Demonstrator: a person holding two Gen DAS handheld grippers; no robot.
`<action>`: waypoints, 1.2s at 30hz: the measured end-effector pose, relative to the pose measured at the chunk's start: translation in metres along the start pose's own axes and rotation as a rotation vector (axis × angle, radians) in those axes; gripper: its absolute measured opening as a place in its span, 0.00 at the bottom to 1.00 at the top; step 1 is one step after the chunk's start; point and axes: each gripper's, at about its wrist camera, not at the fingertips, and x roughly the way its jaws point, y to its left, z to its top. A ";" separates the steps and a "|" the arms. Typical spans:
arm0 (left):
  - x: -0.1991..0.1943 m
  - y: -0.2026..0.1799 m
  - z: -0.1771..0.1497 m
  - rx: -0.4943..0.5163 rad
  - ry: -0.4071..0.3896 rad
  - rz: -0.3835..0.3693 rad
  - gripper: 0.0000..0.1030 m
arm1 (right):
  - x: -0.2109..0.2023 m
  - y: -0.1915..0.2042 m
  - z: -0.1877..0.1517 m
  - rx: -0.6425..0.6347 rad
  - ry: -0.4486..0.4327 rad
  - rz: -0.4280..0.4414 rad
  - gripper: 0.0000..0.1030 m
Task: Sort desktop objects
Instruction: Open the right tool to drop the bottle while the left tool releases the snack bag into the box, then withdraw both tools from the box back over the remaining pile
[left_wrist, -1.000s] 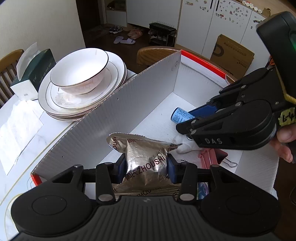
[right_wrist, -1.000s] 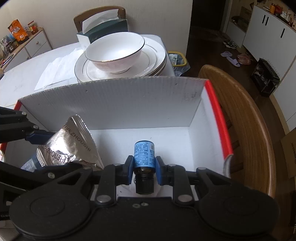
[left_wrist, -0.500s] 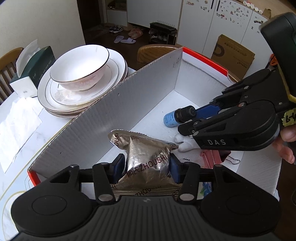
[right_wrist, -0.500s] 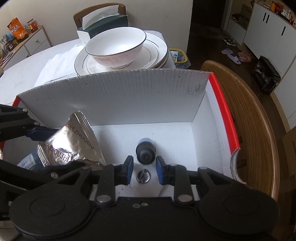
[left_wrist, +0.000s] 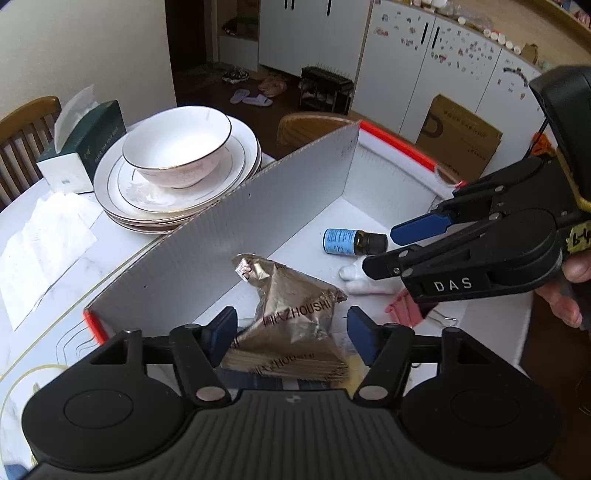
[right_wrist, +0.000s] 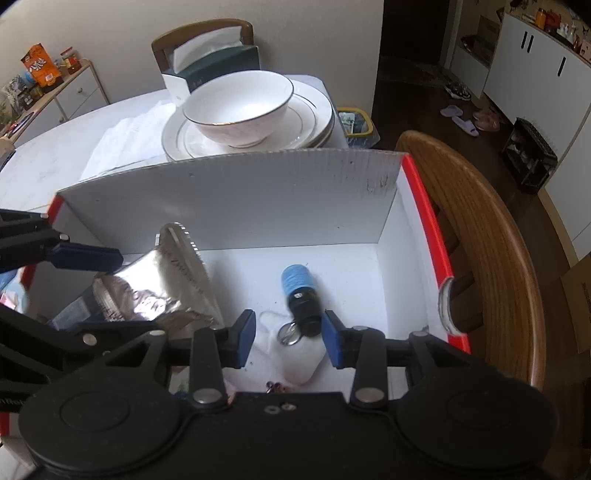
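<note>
A white corrugated box with red edges sits on the table. Inside it lie a silver foil snack packet and a small dark bottle with a blue label. My left gripper is open, its pads apart on either side of the packet and not touching it. My right gripper is open just above the bottle, which lies free on the box floor.
A white soft item with a key ring and pink clips also lie in the box. A bowl on stacked plates, a tissue box, paper napkins and a wooden chair surround it.
My right gripper opened and let the bottle drop onto the box floor. My left gripper opened and released the foil packet, which now rests in the box. Both grippers lifted slightly.
</note>
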 end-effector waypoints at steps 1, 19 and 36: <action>-0.004 0.000 -0.001 -0.005 -0.007 -0.004 0.63 | -0.004 0.001 -0.001 -0.004 -0.008 0.008 0.39; -0.098 -0.005 -0.056 -0.121 -0.176 0.019 0.63 | -0.085 0.032 -0.028 -0.029 -0.186 0.094 0.62; -0.154 0.016 -0.113 -0.125 -0.236 0.043 0.74 | -0.114 0.101 -0.056 -0.030 -0.257 0.108 0.72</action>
